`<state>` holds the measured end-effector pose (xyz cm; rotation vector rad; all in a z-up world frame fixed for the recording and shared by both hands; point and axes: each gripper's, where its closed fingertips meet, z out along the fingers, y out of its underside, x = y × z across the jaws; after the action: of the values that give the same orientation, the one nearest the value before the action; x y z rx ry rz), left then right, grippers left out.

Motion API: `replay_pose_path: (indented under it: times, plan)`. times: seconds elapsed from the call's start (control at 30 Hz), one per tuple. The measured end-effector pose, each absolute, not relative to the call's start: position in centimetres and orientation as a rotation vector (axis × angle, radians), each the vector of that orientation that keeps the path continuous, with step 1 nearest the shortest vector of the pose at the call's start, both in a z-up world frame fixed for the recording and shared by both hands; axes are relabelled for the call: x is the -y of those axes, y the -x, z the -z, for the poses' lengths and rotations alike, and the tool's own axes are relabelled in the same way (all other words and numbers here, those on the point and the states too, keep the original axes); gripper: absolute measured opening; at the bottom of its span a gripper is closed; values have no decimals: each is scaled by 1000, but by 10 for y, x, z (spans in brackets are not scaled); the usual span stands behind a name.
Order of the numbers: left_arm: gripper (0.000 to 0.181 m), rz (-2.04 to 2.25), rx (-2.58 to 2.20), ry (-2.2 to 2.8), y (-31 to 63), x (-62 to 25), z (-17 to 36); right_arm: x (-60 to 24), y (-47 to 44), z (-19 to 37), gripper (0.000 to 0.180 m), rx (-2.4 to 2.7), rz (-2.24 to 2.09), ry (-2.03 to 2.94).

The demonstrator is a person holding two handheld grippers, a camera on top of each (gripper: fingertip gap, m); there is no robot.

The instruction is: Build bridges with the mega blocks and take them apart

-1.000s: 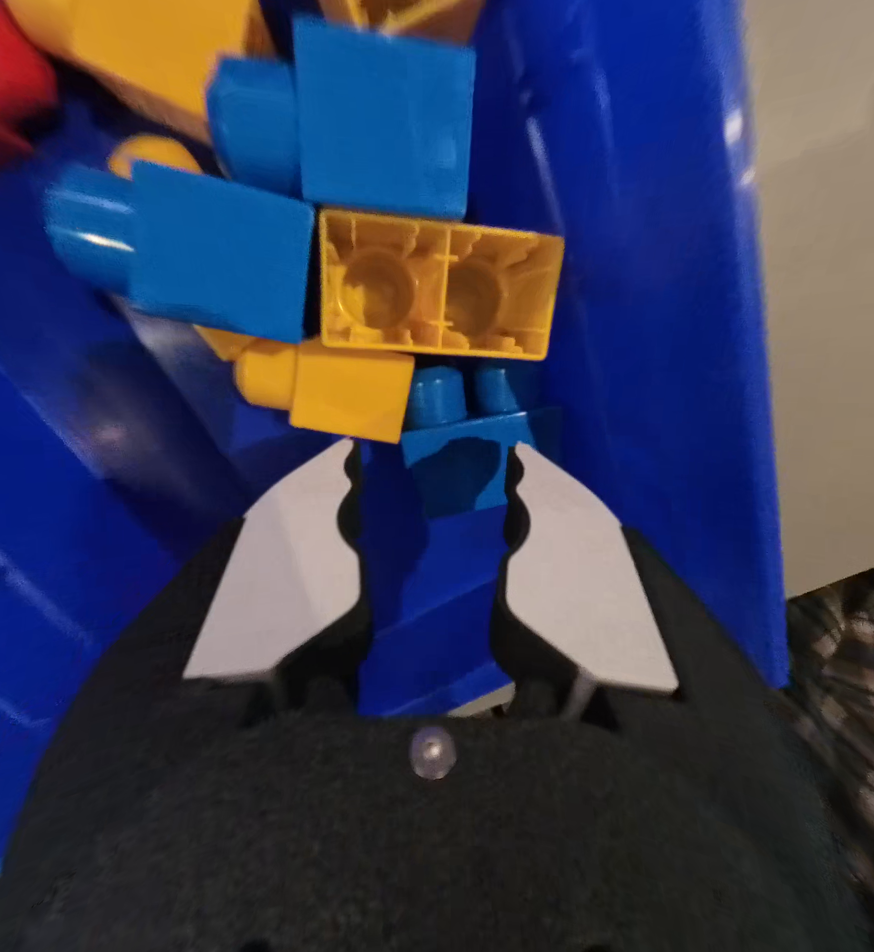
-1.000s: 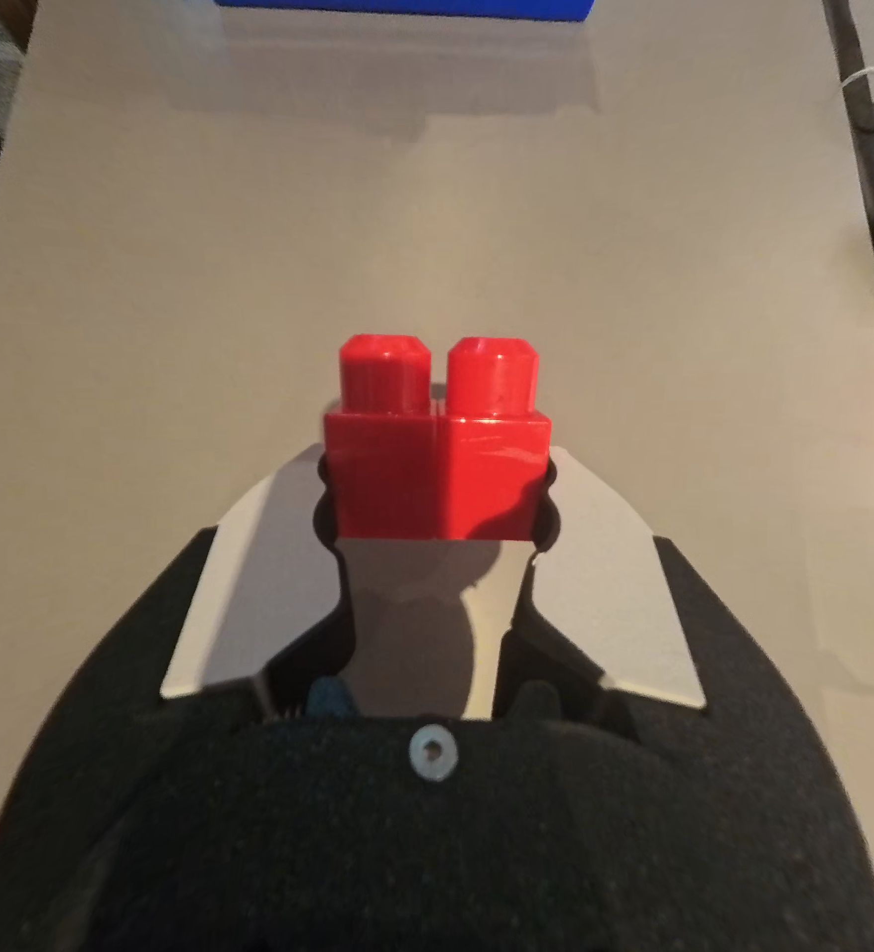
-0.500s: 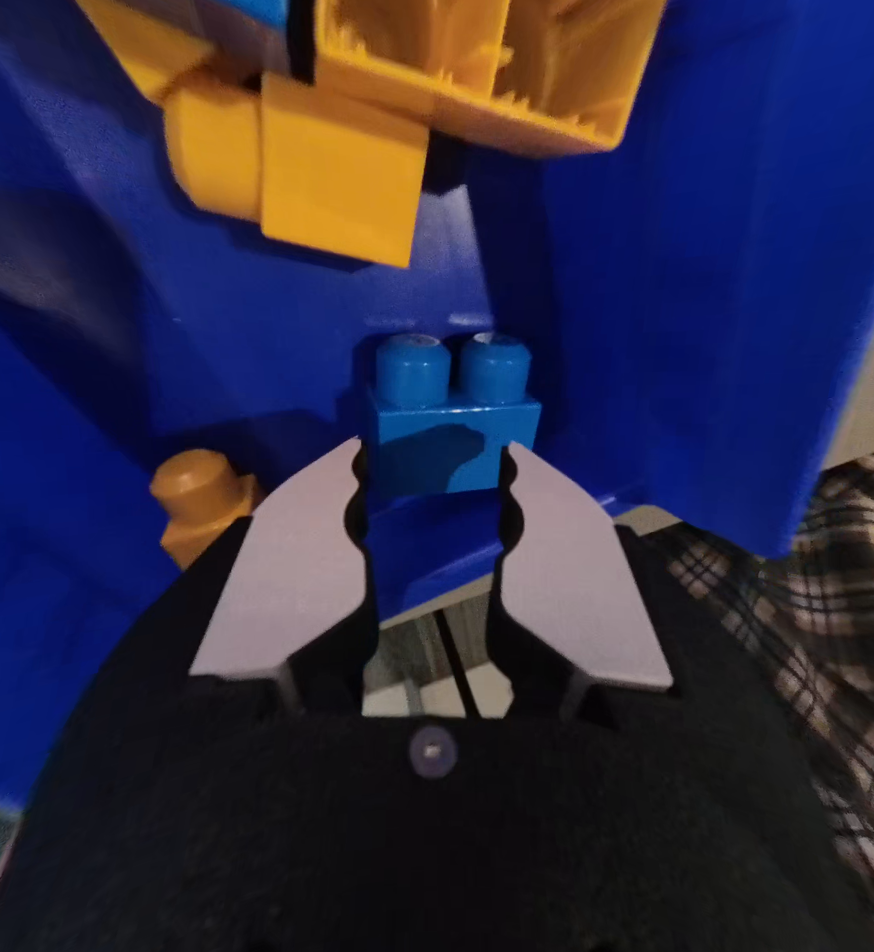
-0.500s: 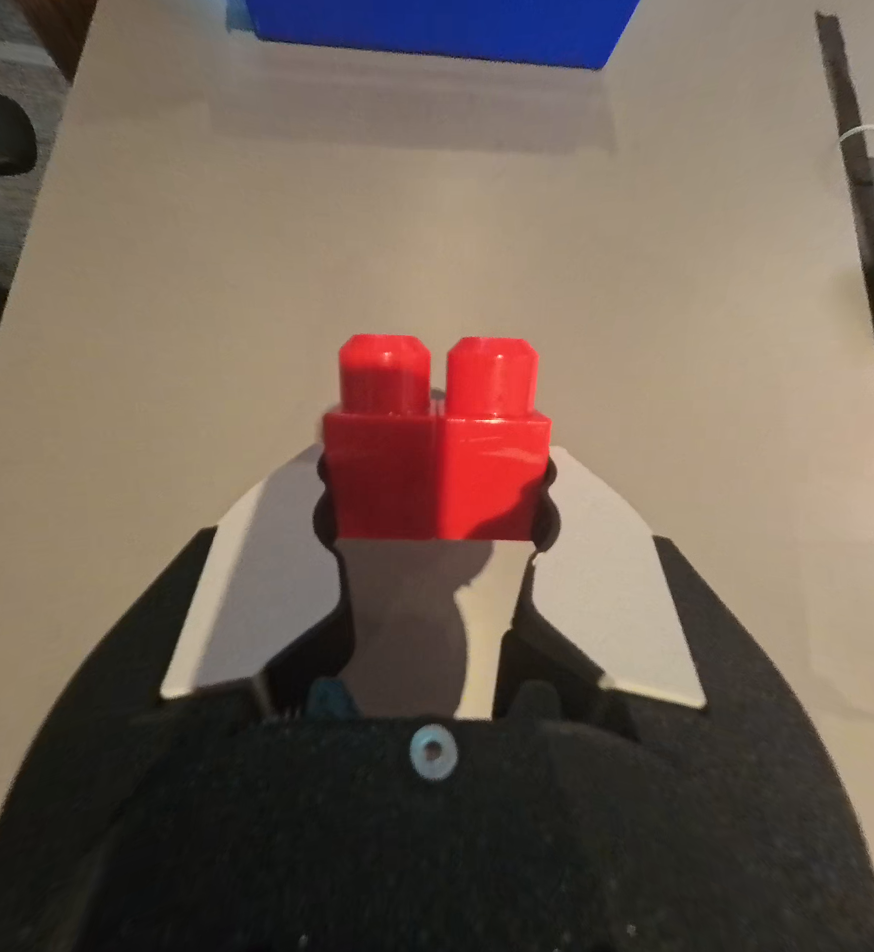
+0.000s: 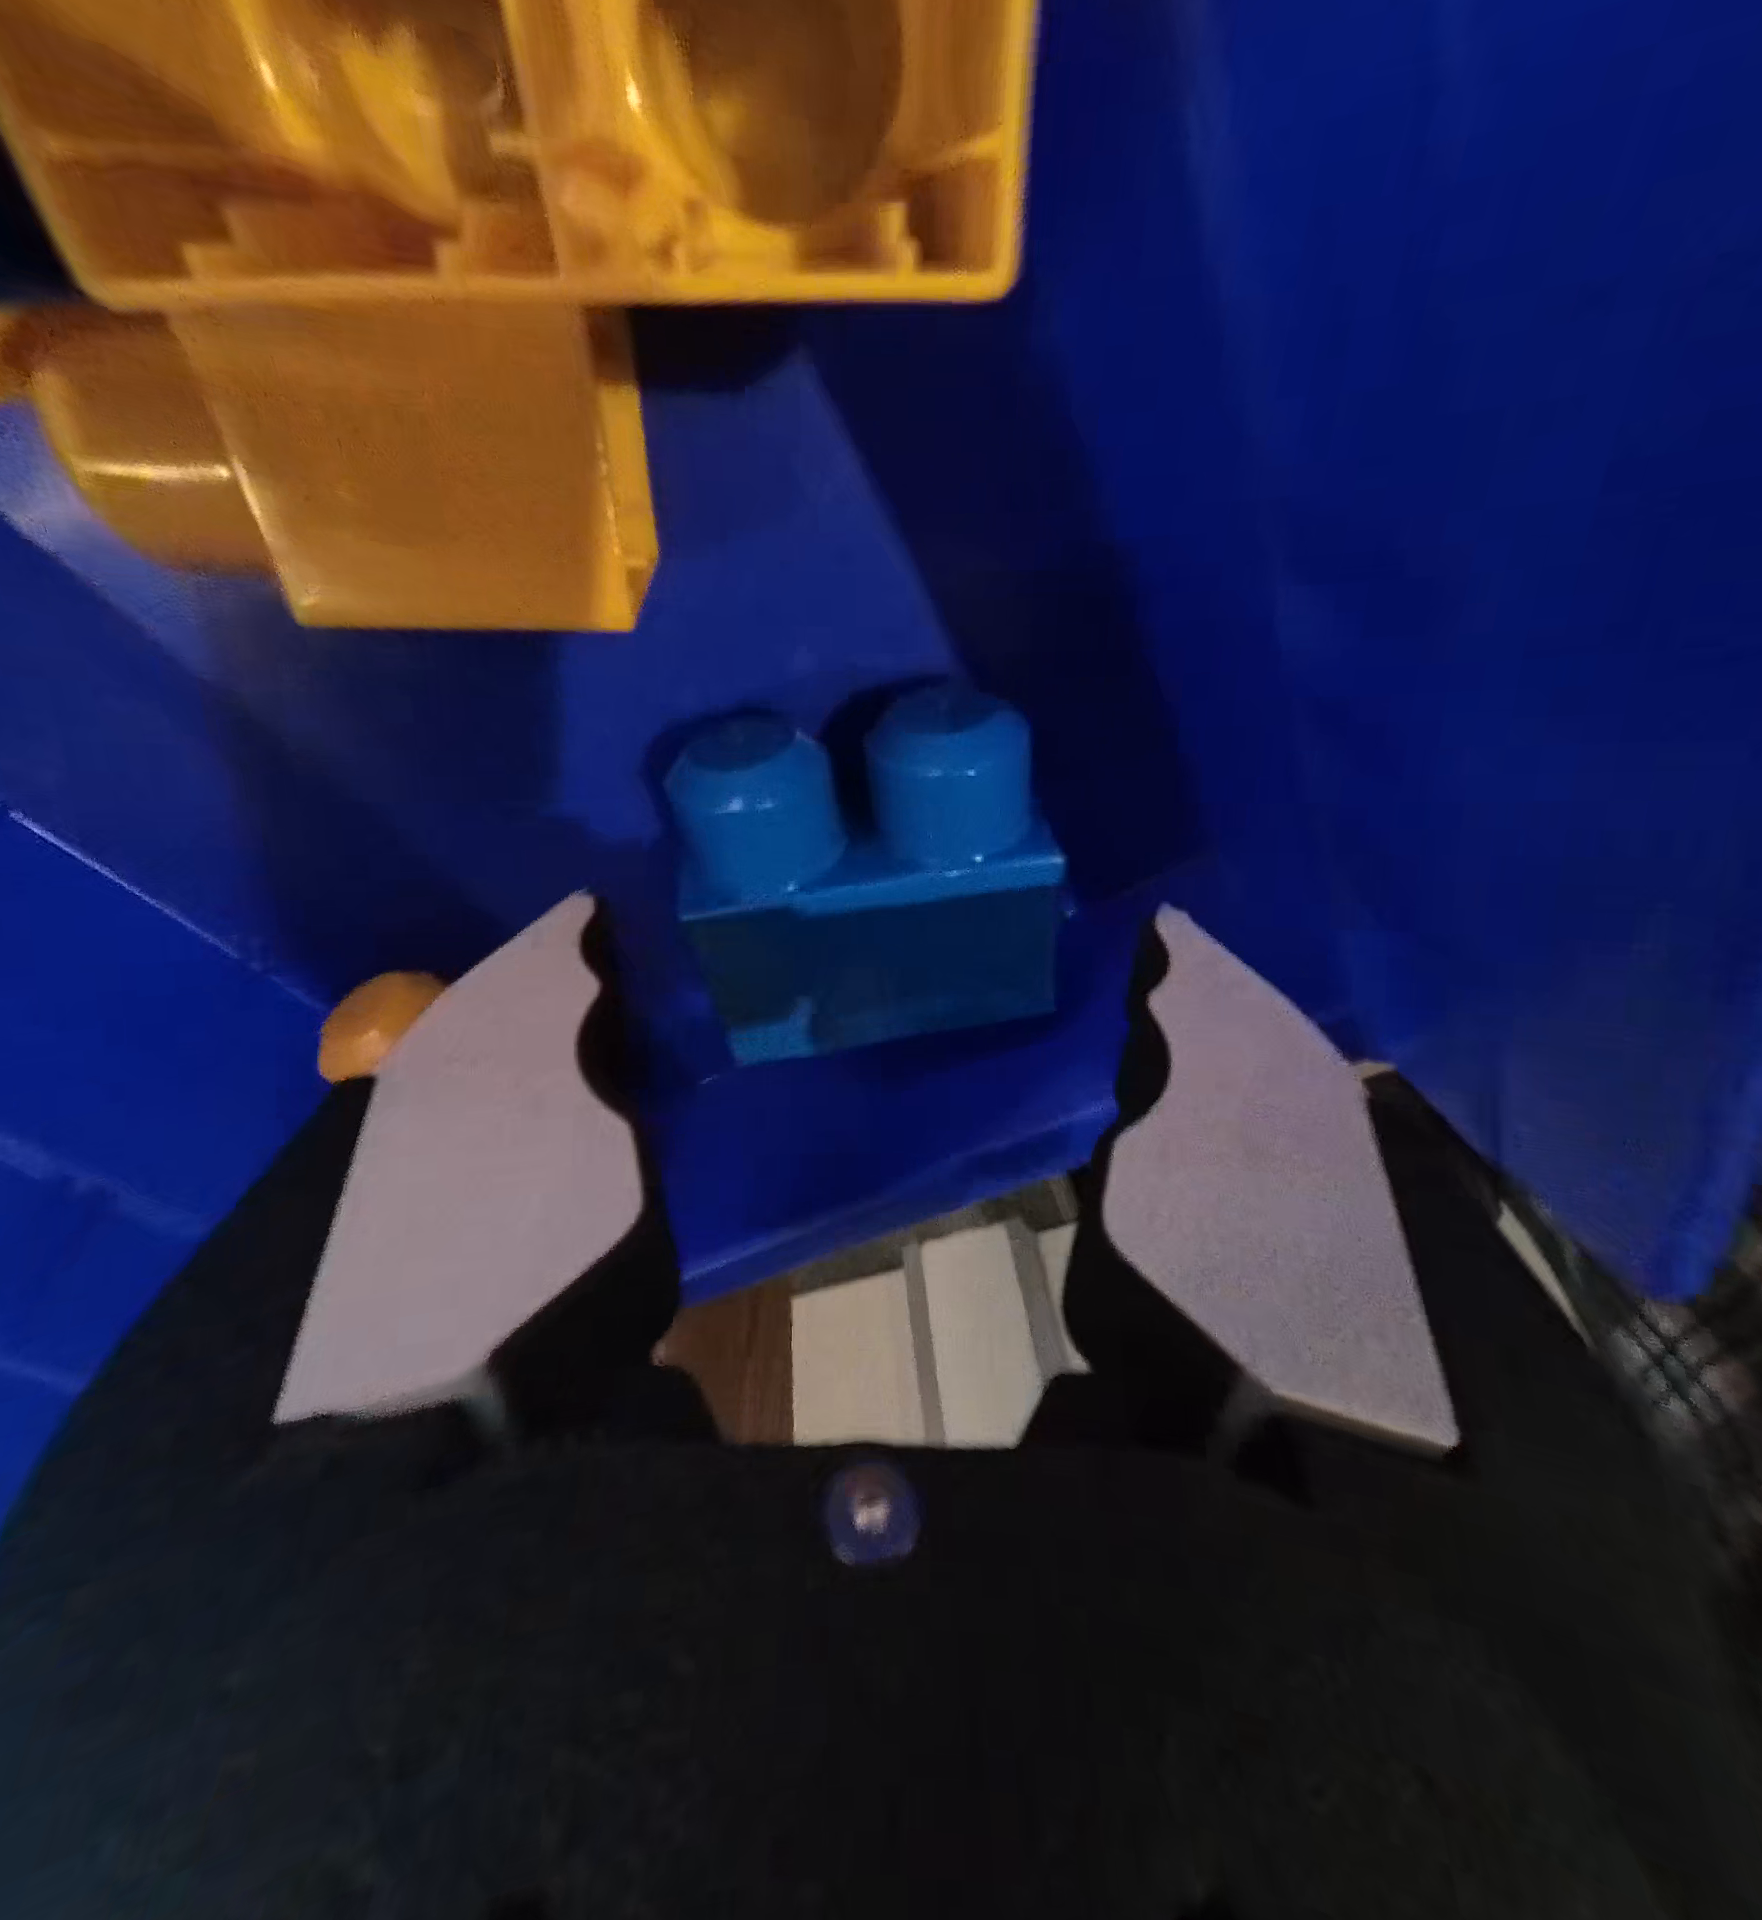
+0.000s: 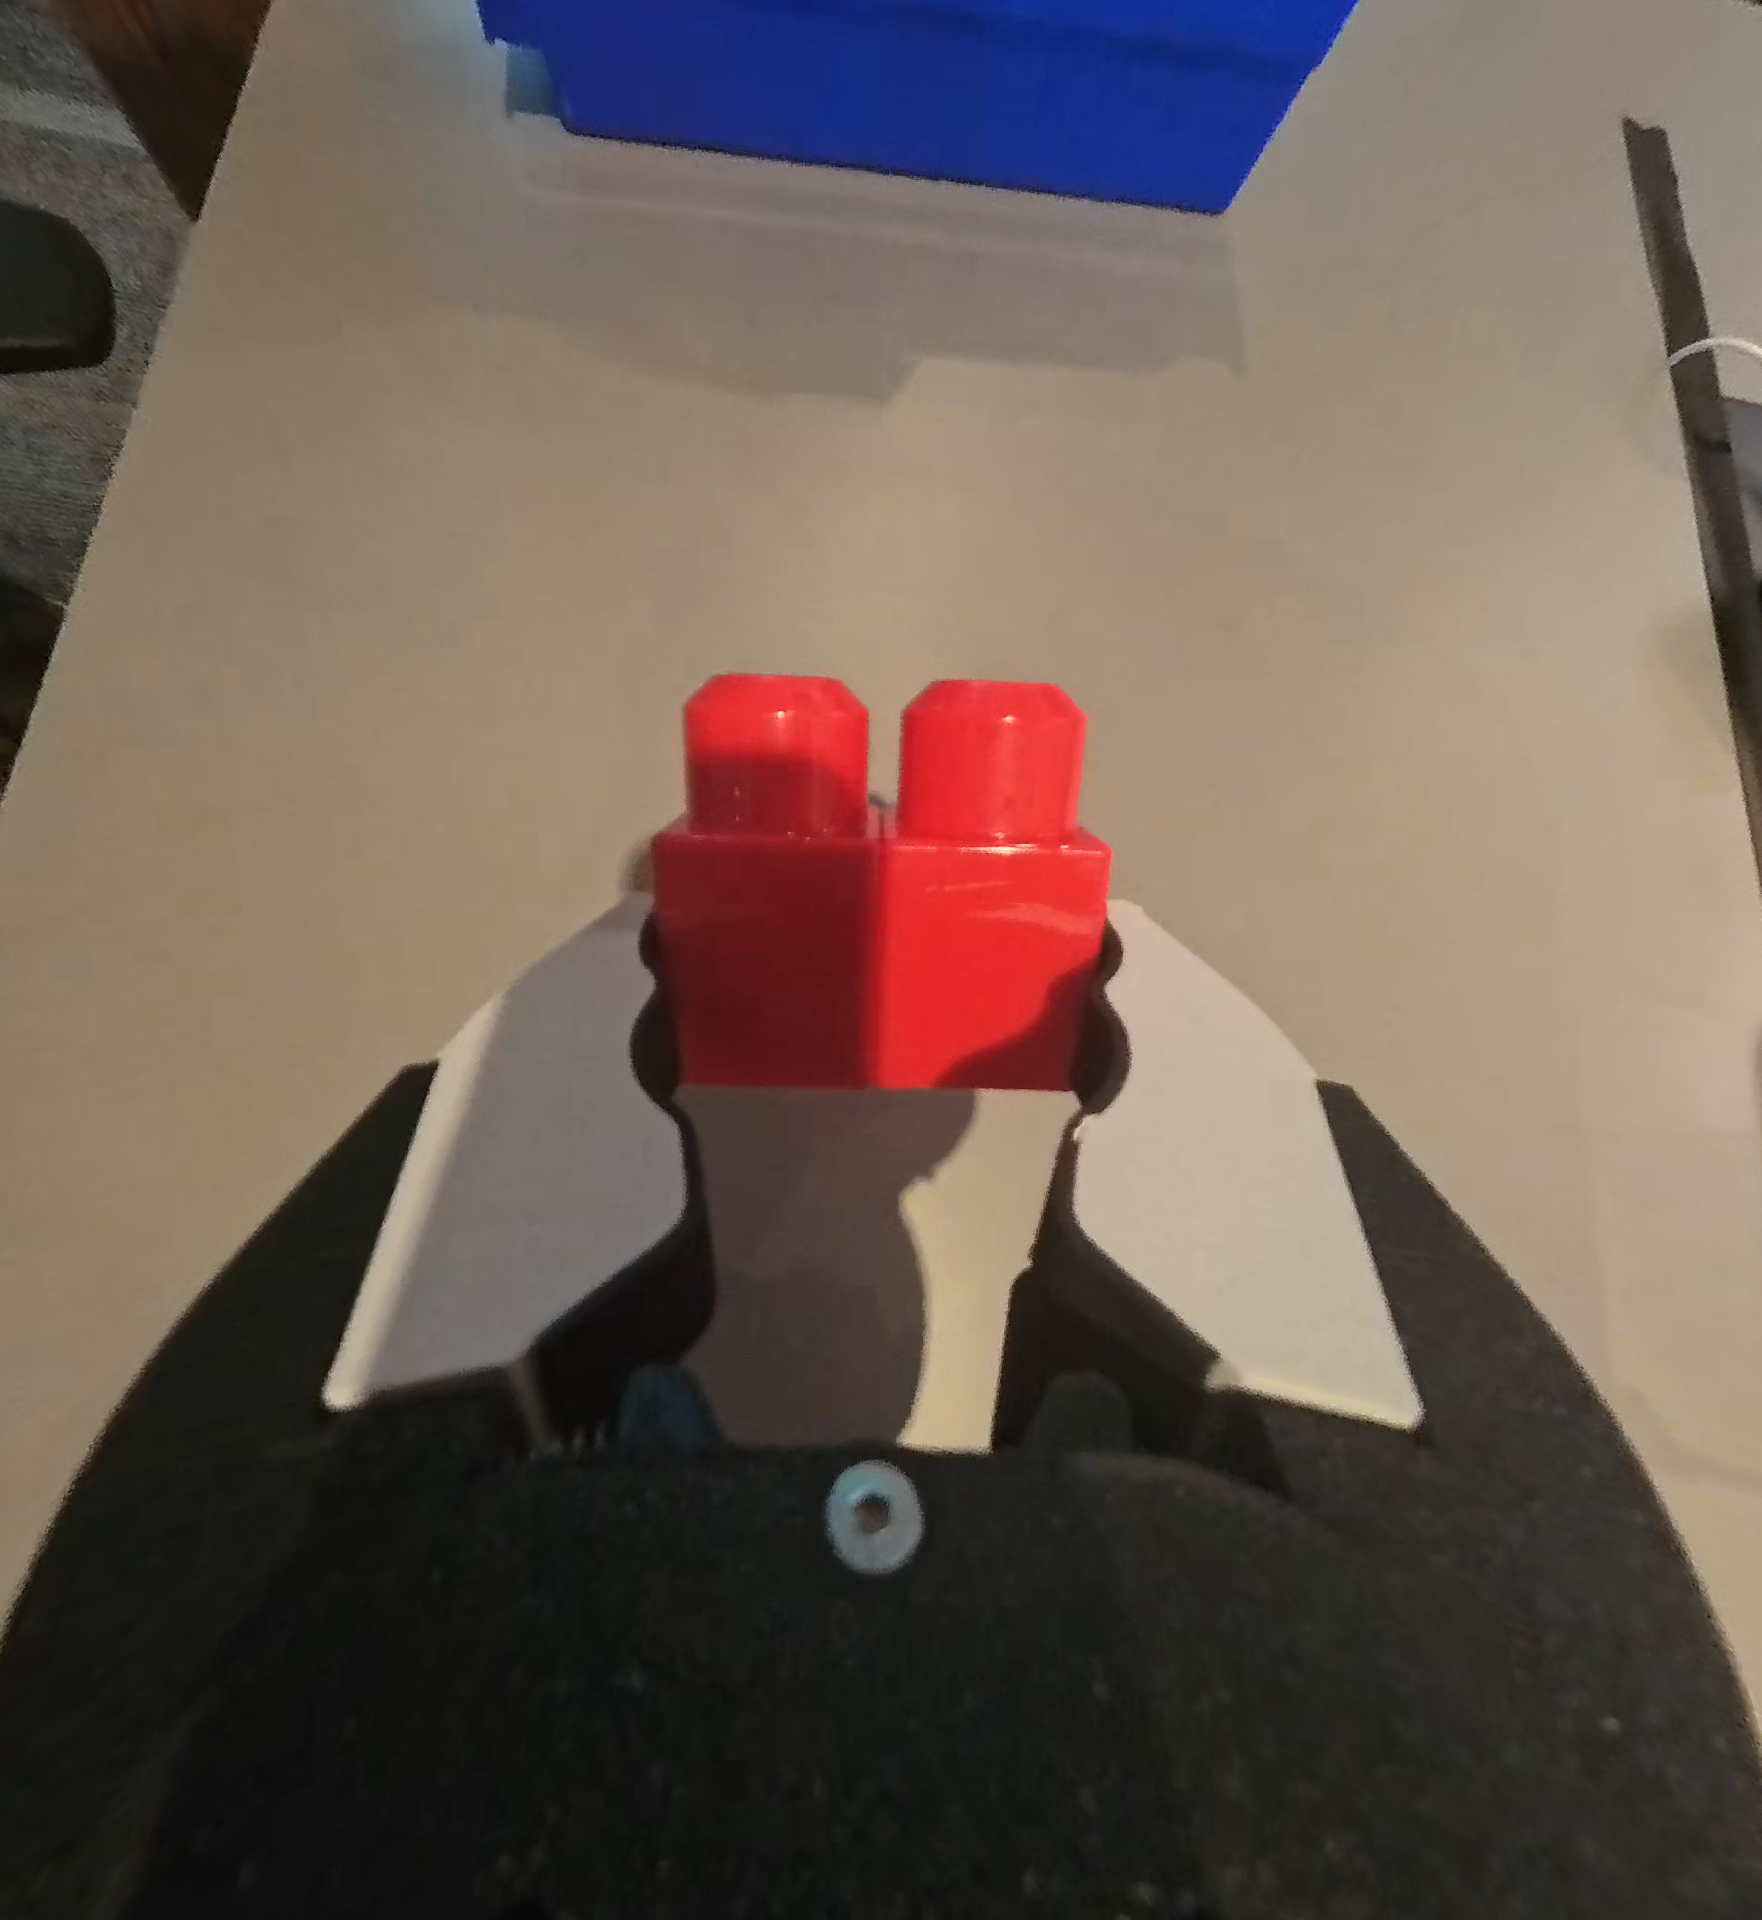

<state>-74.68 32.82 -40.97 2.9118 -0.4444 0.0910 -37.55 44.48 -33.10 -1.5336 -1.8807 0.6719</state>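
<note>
Blue bin (image 5: 1479, 520) holds a yellow block (image 5: 544, 156) and, in its near corner, a blue 2-stud block (image 5: 872, 925): light, rigid, slick; take it by flat side walls. Left gripper (image 5: 872, 997) released, astride it. Right gripper (image 6: 879, 977) grips red block (image 6: 882, 956) above the table (image 6: 441, 623).

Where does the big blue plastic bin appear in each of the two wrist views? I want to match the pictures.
Left wrist view: the big blue plastic bin fills most of the picture; its walls surround the small blue two-stud block, which lies between the open left gripper fingers.
Right wrist view: the bin is at the top centre, far across the beige table.
Shared landmark: the bin itself; nothing else appears in both views.
</note>
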Motion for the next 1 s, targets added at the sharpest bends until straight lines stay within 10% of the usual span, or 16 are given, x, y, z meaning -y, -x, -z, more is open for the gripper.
replay_pose_path:
  times: [0.63,0.8,1.0]
  plan:
    - [77,-45,225,-3295,784,-368,348,-454,369,323,75,1839,-673,1535]
    - [77,-127,538,-3430,696,-405,289,-467,360,319,75,1803,-661,1554]
    - [77,-315,930,-3230,548,-439,349,-486,342,315,75,1749,-666,1594]
